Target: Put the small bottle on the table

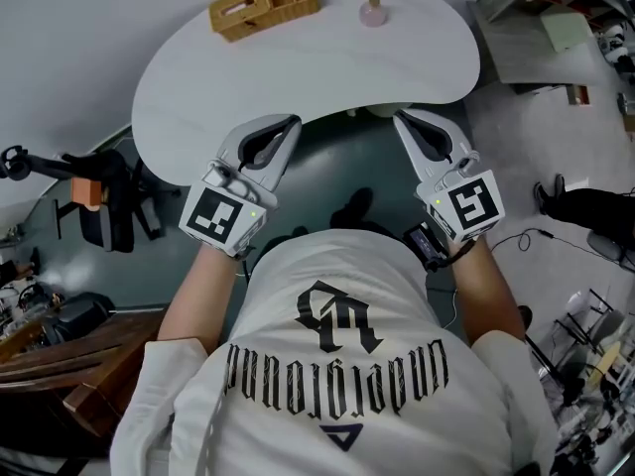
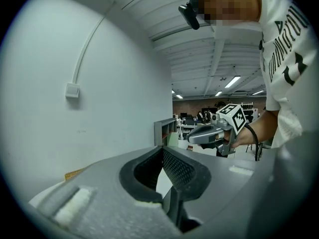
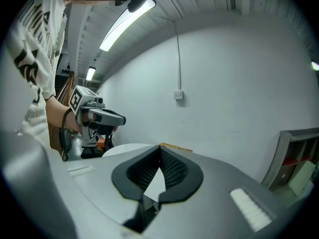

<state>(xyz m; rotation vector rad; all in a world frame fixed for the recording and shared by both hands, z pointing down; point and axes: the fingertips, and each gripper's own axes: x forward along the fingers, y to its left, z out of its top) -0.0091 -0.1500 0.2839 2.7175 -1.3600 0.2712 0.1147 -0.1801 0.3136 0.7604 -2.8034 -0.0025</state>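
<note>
Head view: a woven tan compartment box (image 1: 264, 5) and the small pink bottle (image 1: 372, 12) stand apart, the bottle upright, on the far side of the white kidney-shaped table (image 1: 298, 77), which is set on a grey floor (image 1: 516, 167). The left gripper (image 1: 290, 124) and right gripper (image 1: 401, 119) are held at the table's near edge, well apart from the bottle. Left gripper view: a white wall (image 2: 114, 98) carries a switch box (image 2: 72, 90); the jaws meet tip to tip and hold nothing. Right gripper view: a ceiling strip light (image 3: 127, 21) is lit overhead; the jaws are closed and empty.
</note>
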